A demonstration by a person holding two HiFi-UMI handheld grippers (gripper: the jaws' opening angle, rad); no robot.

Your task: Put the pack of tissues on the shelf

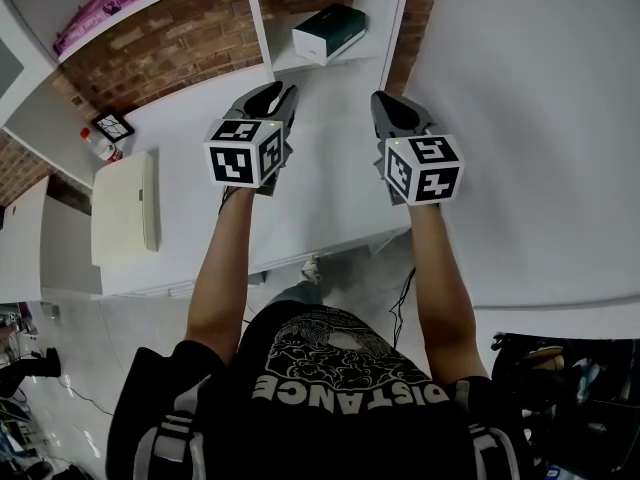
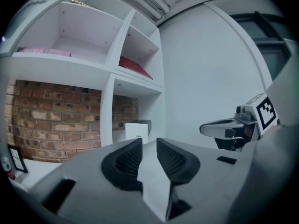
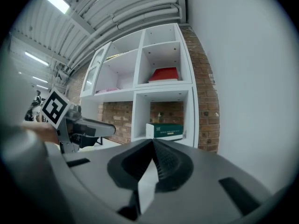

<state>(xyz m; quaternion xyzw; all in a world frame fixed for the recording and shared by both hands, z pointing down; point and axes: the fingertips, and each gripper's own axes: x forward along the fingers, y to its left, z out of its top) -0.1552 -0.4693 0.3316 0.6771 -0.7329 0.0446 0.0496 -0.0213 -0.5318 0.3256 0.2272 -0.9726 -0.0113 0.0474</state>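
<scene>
The pack of tissues (image 1: 330,33), a green and white box, lies in the lower right compartment of the white shelf (image 1: 400,18), past the table's far edge. It also shows in the left gripper view as the pack of tissues (image 2: 138,129) and in the right gripper view as the pack of tissues (image 3: 168,130). My left gripper (image 1: 283,90) hovers over the white table (image 1: 330,198), short of the shelf. Its jaws stand a narrow gap apart with nothing between them (image 2: 149,141). My right gripper (image 1: 385,98) is level with it on the right, shut and empty (image 3: 153,141).
A flat white box (image 1: 125,208) lies at the table's left end, with a red-capped bottle (image 1: 100,146) and a small framed card (image 1: 112,125) behind it. A pink pack (image 1: 105,8) and a red item (image 3: 164,74) sit on upper shelves. A white wall (image 1: 540,118) bounds the right.
</scene>
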